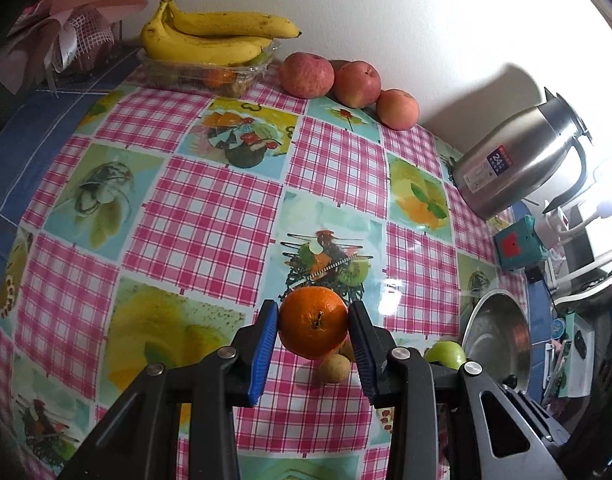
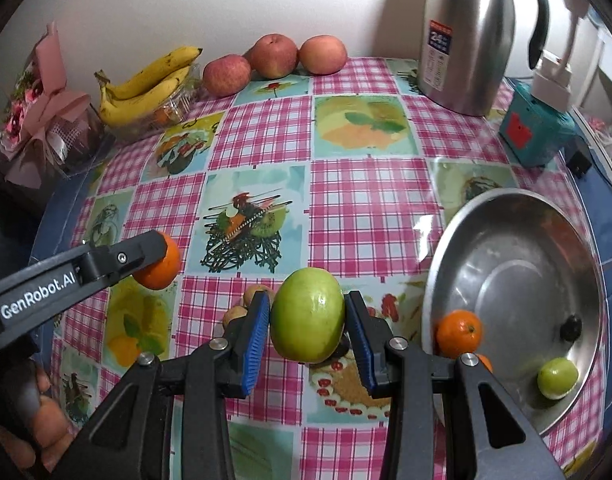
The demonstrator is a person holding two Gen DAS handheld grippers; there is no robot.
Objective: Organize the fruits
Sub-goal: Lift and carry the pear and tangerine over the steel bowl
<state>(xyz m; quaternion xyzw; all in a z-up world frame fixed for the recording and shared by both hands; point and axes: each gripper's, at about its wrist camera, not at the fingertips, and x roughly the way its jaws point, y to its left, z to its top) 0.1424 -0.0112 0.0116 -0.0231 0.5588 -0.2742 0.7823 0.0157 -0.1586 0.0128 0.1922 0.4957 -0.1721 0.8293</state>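
My left gripper (image 1: 313,330) is shut on a small orange (image 1: 314,322), held above the checked tablecloth; from the right wrist view the same orange (image 2: 162,266) shows at the left in that gripper's fingers (image 2: 142,254). My right gripper (image 2: 308,322) is shut on a green fruit (image 2: 308,314), lifted off the cloth. A steel bowl (image 2: 506,264) at the right holds a small green fruit (image 2: 557,377) and a dark small fruit (image 2: 571,327). Another orange (image 2: 459,333) lies against the bowl's left rim. Small tan fruits (image 2: 252,300) lie on the cloth under the grippers.
Bananas (image 1: 210,38) on a clear tray and three apples (image 1: 348,80) line the back wall. A steel kettle (image 2: 470,36) and a teal box (image 2: 534,128) stand at the back right. A wrapped bouquet (image 2: 38,104) sits at the far left. A hand (image 2: 46,420) shows at lower left.
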